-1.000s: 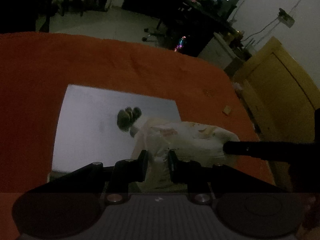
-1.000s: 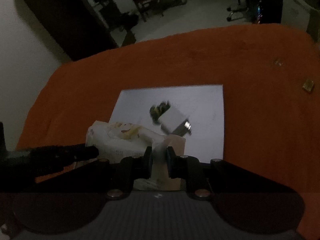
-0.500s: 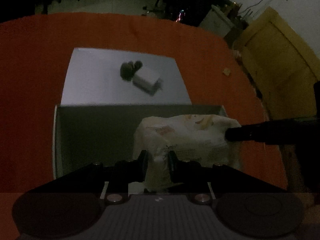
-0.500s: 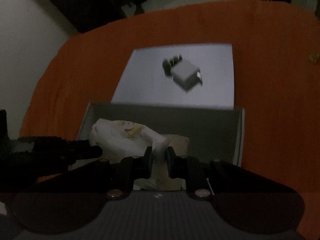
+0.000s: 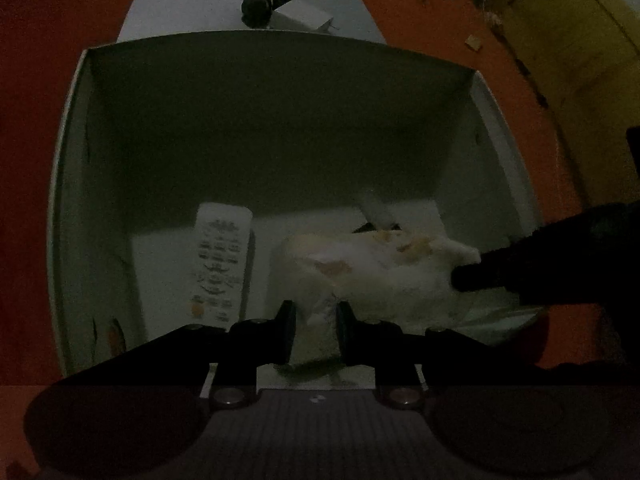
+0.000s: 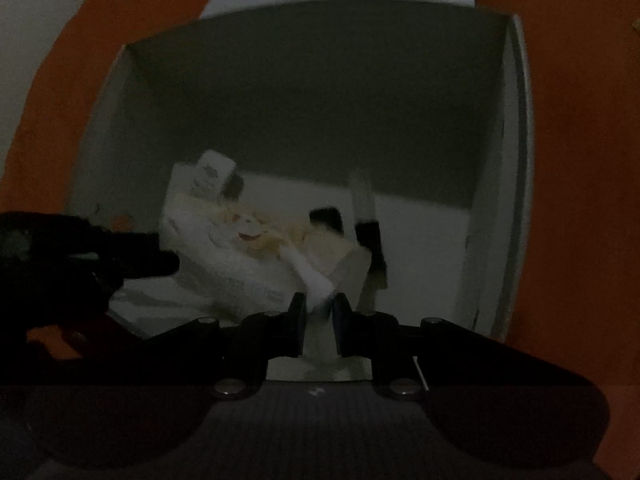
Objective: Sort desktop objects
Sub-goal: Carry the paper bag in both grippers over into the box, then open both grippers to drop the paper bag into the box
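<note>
Evidently soft and light, the tissue pack [image 5: 372,268] crumples where the left gripper [image 5: 313,316] and right gripper [image 6: 319,314] each pinch an end, now low inside the box [image 5: 280,120] at lower centre beside a probable remote [image 5: 220,264], no longer above the sheet [image 5: 248,12].

Left tool [image 5: 314,316] clamped on tissue pack [image 5: 372,276] edge, inside white box [image 5: 280,140]. Remote [image 5: 222,264] just left of pack. Right tool's finger [image 5: 492,272] touches pack's right end. Beyond box: charger [image 5: 300,20], dark earbuds [image 5: 260,6] on white sheet [image 5: 160,12].
</note>
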A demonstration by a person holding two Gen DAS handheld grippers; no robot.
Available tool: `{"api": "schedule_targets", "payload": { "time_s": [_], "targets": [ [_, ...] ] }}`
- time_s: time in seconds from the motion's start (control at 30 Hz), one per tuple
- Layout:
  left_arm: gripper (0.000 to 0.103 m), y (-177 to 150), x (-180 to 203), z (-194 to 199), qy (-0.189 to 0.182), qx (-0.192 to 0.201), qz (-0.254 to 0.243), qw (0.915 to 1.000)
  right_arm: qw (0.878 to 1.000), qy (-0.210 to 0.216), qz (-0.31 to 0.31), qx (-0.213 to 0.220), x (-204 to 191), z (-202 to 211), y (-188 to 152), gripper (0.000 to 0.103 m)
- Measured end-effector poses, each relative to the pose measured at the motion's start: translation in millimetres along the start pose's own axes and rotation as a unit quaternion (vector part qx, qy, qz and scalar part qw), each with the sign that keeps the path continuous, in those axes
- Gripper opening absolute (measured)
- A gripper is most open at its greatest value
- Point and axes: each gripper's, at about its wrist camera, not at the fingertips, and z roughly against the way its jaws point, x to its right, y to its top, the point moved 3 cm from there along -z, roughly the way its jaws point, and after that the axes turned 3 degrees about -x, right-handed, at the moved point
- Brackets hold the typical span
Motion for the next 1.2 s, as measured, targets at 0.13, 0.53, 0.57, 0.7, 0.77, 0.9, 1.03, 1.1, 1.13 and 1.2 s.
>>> {"api": "schedule_targets", "payload": {
  "time_s": [0.13,0.53,0.57,0.7,0.77,0.9,1.03,1.1,1.13,1.2],
  "targets": [
    [0.018,-2.8,-3.6,-12.3,0.006,-0.012,0.005,0.9999,1.000,-0.010,0.005,-0.004,1.0,-8.5,-7.3,0.016],
    [0.019,-8.5,4.6,-17.7,-0.001,-0.018,-0.028,0.9994,1.000,-0.022,0.002,-0.006,-0.3,-15.0,-7.5,0.022],
    [0.019,-9.0,4.7,-17.7,0.000,-0.019,-0.030,0.9994,1.000,-0.022,0.002,-0.005,-0.8,-14.5,-7.9,0.022],
    [0.020,-7.7,2.8,-18.8,0.002,-0.020,-0.028,0.9994,1.000,-0.024,0.005,-0.005,-1.7,-13.8,-8.2,0.022],
    [0.019,-6.1,2.1,-19.8,0.005,-0.018,-0.025,0.9995,1.000,-0.025,-0.007,-0.007,1.3,-12.4,-7.0,0.024],
    [0.048,-1.5,3.4,-11.2,0.006,-0.001,-0.024,0.9997,1.000,-0.027,-0.013,0.000,0.1,-7.2,-4.4,0.031],
    [0.070,4.9,5.5,7.4,0.018,0.030,-0.029,0.9990,1.000,-0.025,-0.019,0.001,-4.5,4.1,-0.3,0.051],
    [0.081,10.2,5.4,17.9,0.007,0.045,-0.030,0.9985,0.999,-0.022,-0.024,0.007,-6.4,13.3,3.5,0.060],
    [0.084,12.9,5.4,23.2,0.002,0.053,-0.031,0.9981,0.999,-0.020,-0.028,0.011,-7.4,18.8,5.7,0.060],
    [0.100,19.5,5.1,31.7,-0.005,0.067,-0.028,0.9974,0.999,-0.013,-0.027,0.021,-10.5,31.2,12.2,0.064]
  ]
}}
